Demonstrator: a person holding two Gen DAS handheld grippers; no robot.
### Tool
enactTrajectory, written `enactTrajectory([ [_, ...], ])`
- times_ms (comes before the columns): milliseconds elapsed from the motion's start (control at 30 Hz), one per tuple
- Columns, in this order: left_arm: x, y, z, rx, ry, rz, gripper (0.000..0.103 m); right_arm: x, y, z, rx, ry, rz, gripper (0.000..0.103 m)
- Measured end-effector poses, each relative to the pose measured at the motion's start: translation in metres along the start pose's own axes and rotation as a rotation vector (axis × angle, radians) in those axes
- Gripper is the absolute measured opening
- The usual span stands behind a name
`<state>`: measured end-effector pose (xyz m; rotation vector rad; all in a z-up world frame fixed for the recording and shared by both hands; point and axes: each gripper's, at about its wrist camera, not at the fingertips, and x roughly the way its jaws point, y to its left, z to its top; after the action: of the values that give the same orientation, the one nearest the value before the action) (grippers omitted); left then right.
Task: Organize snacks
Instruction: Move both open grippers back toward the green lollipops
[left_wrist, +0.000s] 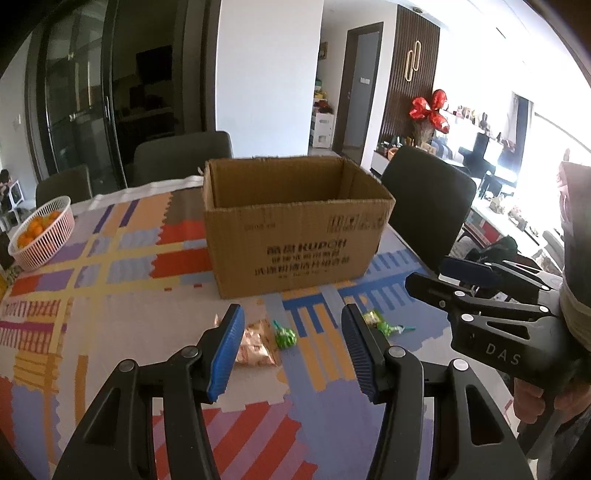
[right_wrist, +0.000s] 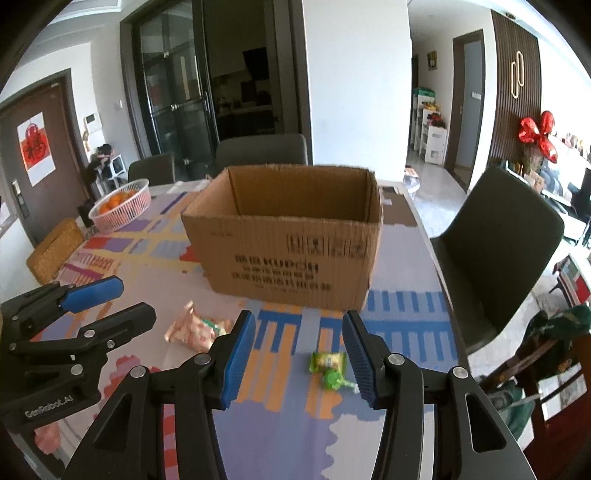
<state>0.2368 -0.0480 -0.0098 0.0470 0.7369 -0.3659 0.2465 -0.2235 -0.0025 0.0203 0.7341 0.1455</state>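
Observation:
An open-topped cardboard box (left_wrist: 295, 236) (right_wrist: 288, 254) stands on the table with the patterned cloth (left_wrist: 110, 280). In front of it lie loose snacks: a pinkish-gold packet (left_wrist: 255, 347) (right_wrist: 194, 328), a round green candy (left_wrist: 285, 336), and green wrapped pieces (left_wrist: 382, 324) (right_wrist: 328, 365). My left gripper (left_wrist: 293, 350) hangs open above the packet and green candy, touching neither. My right gripper (right_wrist: 299, 360) is open over the cloth, with the green pieces just inside its right finger. Each gripper shows in the other's view (left_wrist: 436, 278) (right_wrist: 129, 301), both with nothing between the pads.
A pink basket of oranges (left_wrist: 40, 232) (right_wrist: 122, 206) sits at the table's far left, and a woven mat or box (right_wrist: 55, 251) lies beside it. Dark chairs (left_wrist: 428, 210) (right_wrist: 498, 251) line the far and right edges. The table's right edge is close to the green pieces.

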Motion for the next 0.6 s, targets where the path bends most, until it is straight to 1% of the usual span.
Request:
enactTrajectory([
  [300,0.02,0.0,-0.019,-0.014,0.061,-0.019,0.054,0.013,-0.002,-0.022,0.011,0.062,-0.012,0.05],
  [600,0.046,0.003,-0.029,-0.019,0.114,-0.043,0.053,0.031,-0.008,-0.035,0.032,0.128,-0.033,0.05],
])
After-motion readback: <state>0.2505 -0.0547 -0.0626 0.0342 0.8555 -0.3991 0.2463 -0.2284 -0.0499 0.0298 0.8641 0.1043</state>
